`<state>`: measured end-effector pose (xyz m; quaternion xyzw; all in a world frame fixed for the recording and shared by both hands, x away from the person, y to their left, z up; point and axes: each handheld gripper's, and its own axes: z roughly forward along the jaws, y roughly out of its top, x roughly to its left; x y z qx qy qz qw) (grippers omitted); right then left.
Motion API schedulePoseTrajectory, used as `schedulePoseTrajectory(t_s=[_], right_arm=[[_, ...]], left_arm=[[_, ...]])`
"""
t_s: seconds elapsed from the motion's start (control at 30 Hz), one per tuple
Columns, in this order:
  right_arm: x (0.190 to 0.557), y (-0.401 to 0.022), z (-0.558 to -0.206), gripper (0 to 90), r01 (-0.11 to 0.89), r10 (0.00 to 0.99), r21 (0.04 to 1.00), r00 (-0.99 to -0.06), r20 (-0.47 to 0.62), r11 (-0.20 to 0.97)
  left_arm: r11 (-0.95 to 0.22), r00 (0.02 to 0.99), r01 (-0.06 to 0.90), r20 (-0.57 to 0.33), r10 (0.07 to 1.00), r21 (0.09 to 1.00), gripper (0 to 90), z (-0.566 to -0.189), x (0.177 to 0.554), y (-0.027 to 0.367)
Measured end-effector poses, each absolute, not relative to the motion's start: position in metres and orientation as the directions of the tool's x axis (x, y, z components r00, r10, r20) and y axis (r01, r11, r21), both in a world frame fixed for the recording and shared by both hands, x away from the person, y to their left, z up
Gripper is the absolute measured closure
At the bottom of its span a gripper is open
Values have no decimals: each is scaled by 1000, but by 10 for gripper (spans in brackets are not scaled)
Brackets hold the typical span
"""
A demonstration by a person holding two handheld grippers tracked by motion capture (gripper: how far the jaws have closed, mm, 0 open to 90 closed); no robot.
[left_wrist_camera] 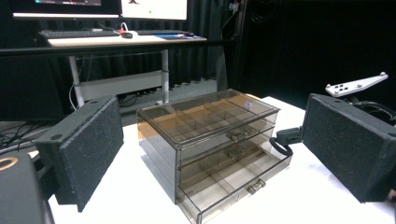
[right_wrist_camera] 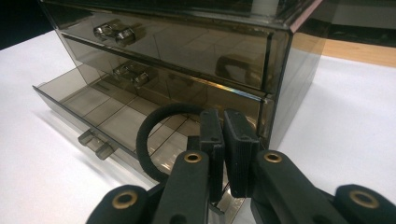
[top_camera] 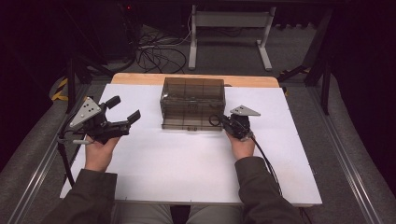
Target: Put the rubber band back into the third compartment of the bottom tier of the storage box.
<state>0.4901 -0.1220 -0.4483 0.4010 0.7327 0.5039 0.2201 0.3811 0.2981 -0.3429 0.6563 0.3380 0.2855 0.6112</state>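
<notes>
Your left gripper (left_wrist_camera: 210, 154) faces the drawer box (left_wrist_camera: 210, 140), fingers wide apart.

You see its two black padded fingers (left_wrist_camera: 84, 149) rising at the left and right edges, with nothing between them but the view ahead. The smoky clear box stands on the white desk (left_wrist_camera: 140, 205), well beyond the fingers. Its bottom drawer (left_wrist_camera: 233, 184) is pulled out; the two drawers above sit flush. Just beside the box's right corner you can see your right gripper (left_wrist_camera: 292, 136) holding a black ring (left_wrist_camera: 279, 144) over the open drawer's end, its grey plate (left_wrist_camera: 357, 85) above. Behind, another desk (left_wrist_camera: 121, 41) carries a keyboard (left_wrist_camera: 77, 33) and monitors (left_wrist_camera: 93, 7).
</notes>
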Motion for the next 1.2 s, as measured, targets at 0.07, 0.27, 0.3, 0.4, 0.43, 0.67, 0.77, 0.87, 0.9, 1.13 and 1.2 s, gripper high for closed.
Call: schedulePoseTrajectory(t_s=[0.07,0.27,0.3,0.4,0.43,0.67,0.77,0.87,0.9,1.13,1.2], right_arm=[[491,-121,-451,871,374,810,911,-581,86,172],[494,-121,-454,871,379,813,909,-575,87,171],[495,-121,-455,871,379,816,909,-572,84,172],[496,-121,-455,871,375,823,909,-564,67,183],[496,-121,-456,871,371,822,908,-567,59,192],[496,-119,-457,868,369,825,905,-564,37,212],[495,-118,-457,867,360,828,906,-560,19,223],[495,-118,-458,867,357,828,906,-561,12,228],[495,-118,-458,868,354,827,906,-562,7,232],[495,-116,-458,867,335,822,907,-570,-20,254],[495,-116,-458,867,332,821,908,-570,-24,257]], left_arm=[[-25,609,96,-39,792,995,66,-343,381,298],[-31,612,99,-36,790,995,66,-344,381,296],[-32,613,98,-35,790,995,66,-344,382,296],[-33,614,97,-34,788,995,66,-344,382,295],[-31,614,98,-36,788,995,66,-344,382,295],[-31,615,97,-36,788,995,66,-344,382,295],[-29,616,98,-37,787,995,66,-344,381,295],[-29,615,98,-38,787,995,66,-344,381,294],[-26,616,97,-39,786,995,66,-344,381,294],[-30,621,100,-38,783,995,66,-344,382,292],[-31,622,101,-39,782,994,67,-344,382,291]])
